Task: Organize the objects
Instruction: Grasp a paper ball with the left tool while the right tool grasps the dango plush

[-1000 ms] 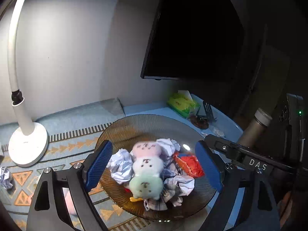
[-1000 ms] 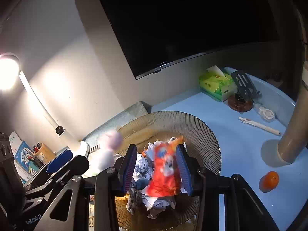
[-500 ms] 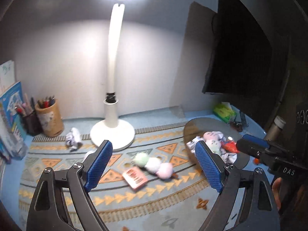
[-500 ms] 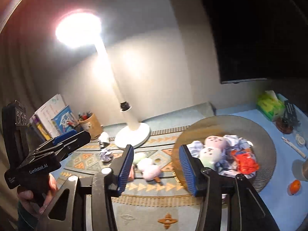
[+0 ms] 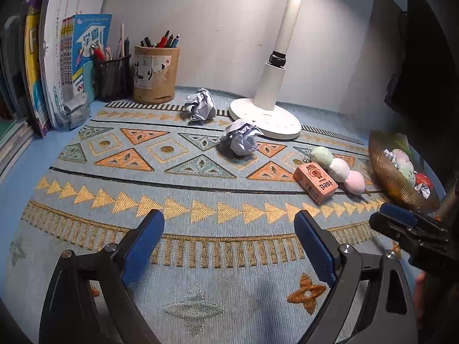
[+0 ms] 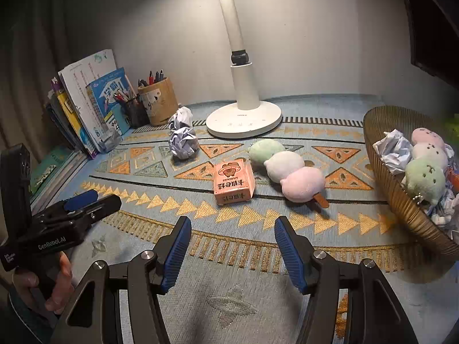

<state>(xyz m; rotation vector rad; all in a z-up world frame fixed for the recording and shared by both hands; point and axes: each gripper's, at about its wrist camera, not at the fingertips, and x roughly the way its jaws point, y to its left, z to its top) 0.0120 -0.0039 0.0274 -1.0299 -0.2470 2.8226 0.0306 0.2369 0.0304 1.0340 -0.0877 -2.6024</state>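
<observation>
A pink box (image 6: 233,183) and a three-ball plush skewer (image 6: 287,169) lie on the patterned mat (image 6: 229,243), with two crumpled paper balls (image 6: 183,142) behind them near the lamp. They also show in the left wrist view: box (image 5: 315,182), skewer (image 5: 338,169), paper ball (image 5: 242,140), second paper ball (image 5: 200,105). A brown ribbed bowl (image 6: 384,172) at the right holds another plush skewer (image 6: 424,163) and paper wads. My left gripper (image 5: 229,246) is open and empty over the mat's front. My right gripper (image 6: 232,246) is open and empty, in front of the box.
A white desk lamp (image 6: 243,114) stands at the back. Two pen holders (image 5: 155,74) and upright books (image 5: 57,66) line the back left wall. A dark monitor (image 5: 424,57) is at the right. The left gripper appears at the left of the right wrist view (image 6: 83,200).
Both grippers have pulled back from the bowl and swung left and down toward the mat. The right gripper let go of the orange item, which stayed in the bowl.
</observation>
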